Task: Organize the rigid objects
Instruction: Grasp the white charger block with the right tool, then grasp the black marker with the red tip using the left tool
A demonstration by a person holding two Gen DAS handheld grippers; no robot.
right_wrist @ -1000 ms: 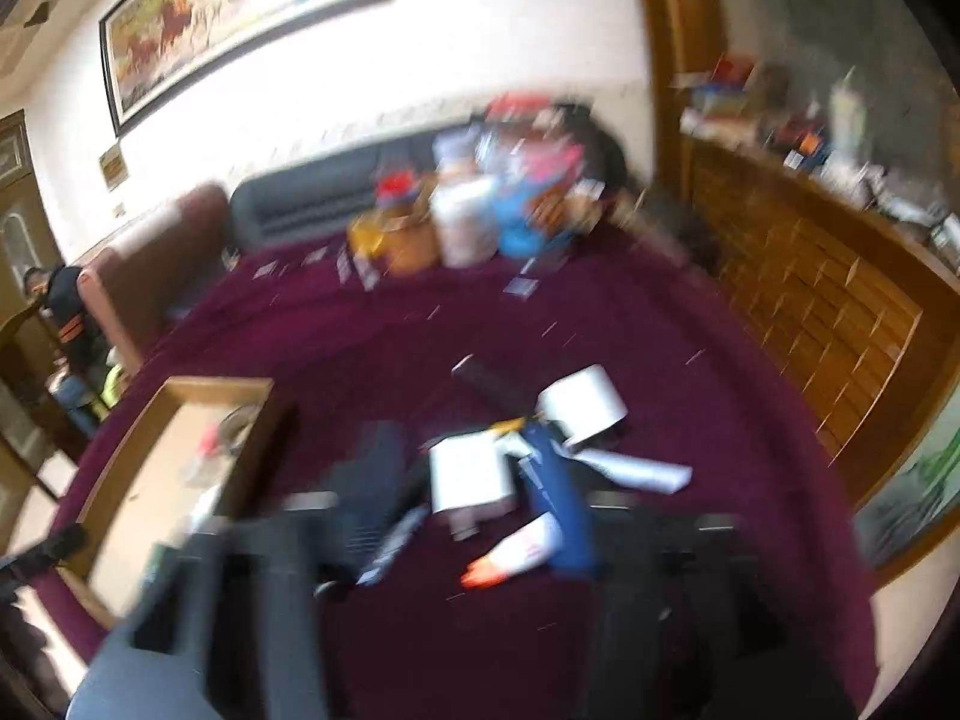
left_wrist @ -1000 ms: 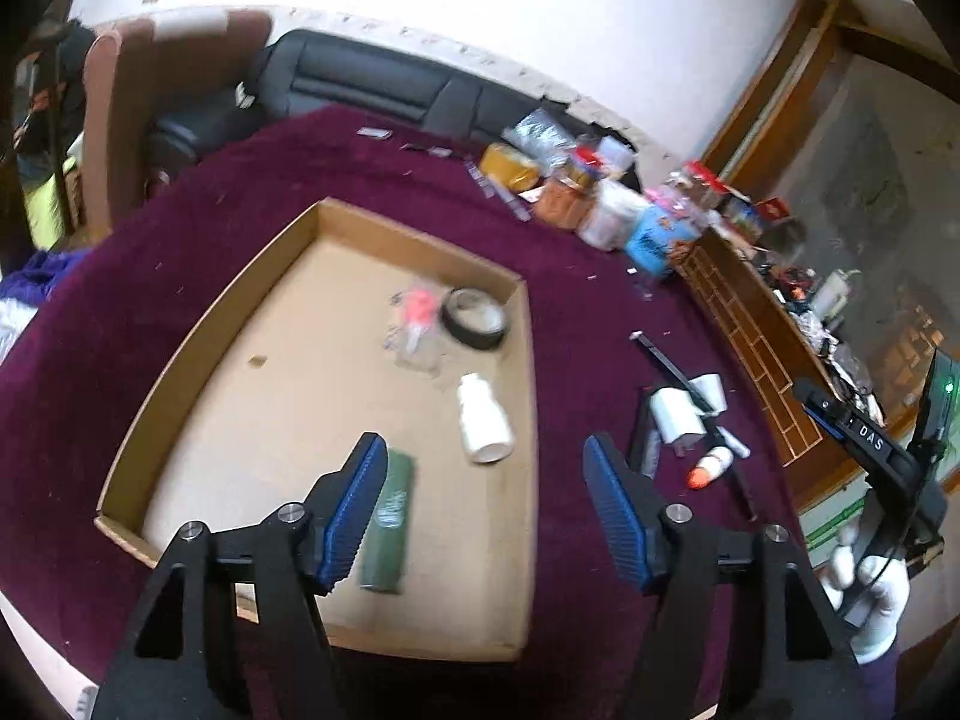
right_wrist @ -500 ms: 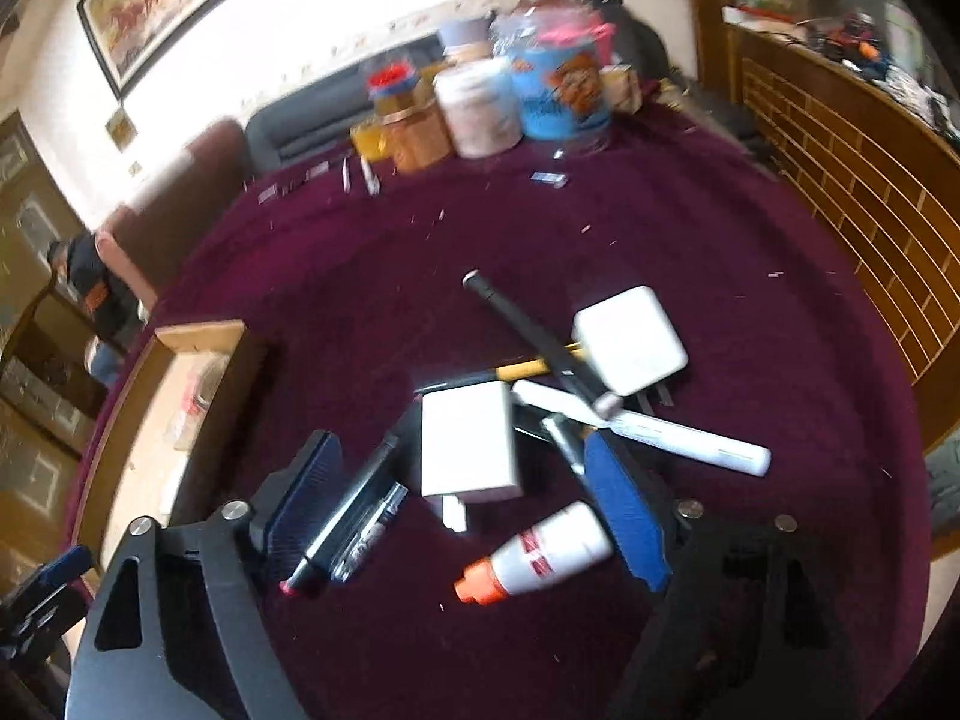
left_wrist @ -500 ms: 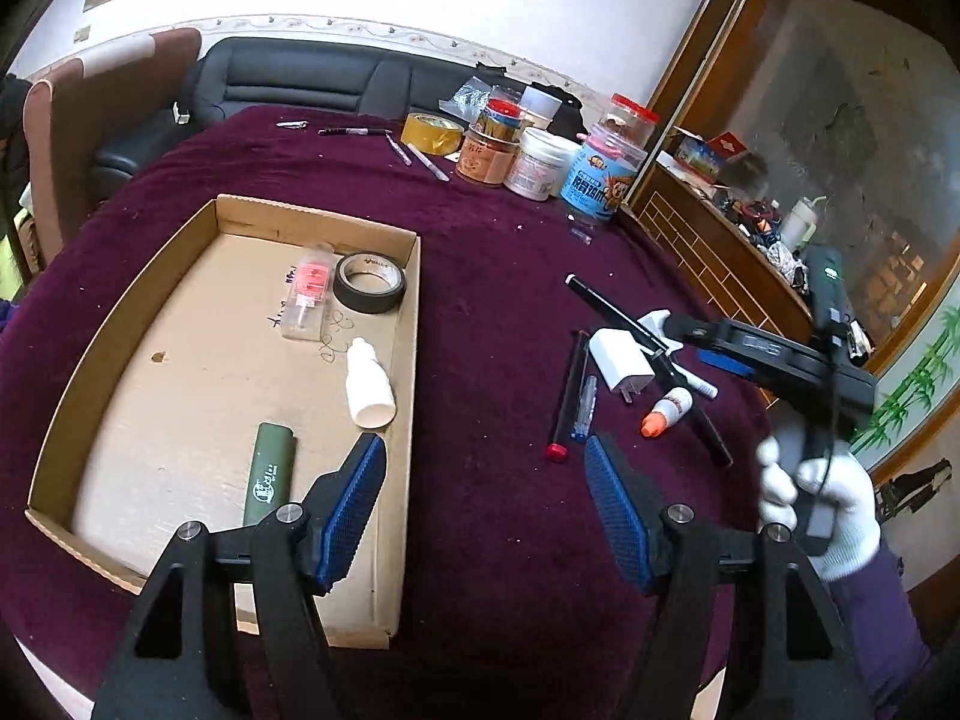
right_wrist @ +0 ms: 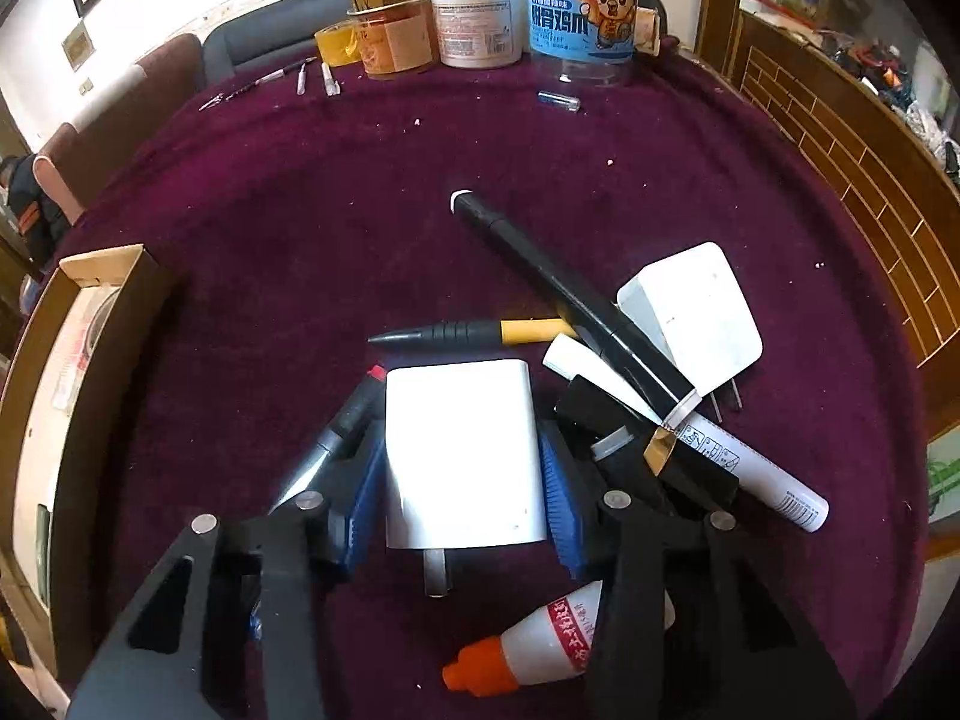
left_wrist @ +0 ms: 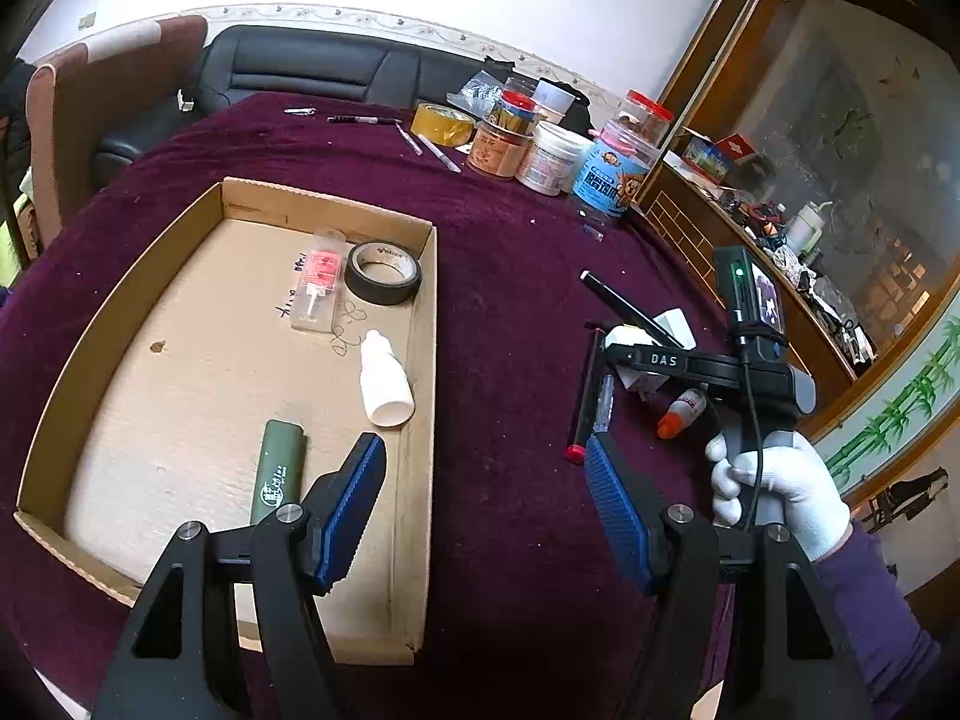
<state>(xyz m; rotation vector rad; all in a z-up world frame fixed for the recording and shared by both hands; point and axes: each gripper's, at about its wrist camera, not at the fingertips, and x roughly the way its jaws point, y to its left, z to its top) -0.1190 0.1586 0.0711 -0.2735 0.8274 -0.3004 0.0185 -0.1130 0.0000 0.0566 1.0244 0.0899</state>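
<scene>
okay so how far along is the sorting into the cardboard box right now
Done: the cardboard box already holds black tape, a white bottle, a green lighter and a clear packet. In hand: the right gripper has just been closing on the white charger. Left: pens, a second charger, an orange-capped bottle.

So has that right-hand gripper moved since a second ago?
Yes. The right gripper has come down over the purple cloth, its jaws just closing around the white charger.
</scene>
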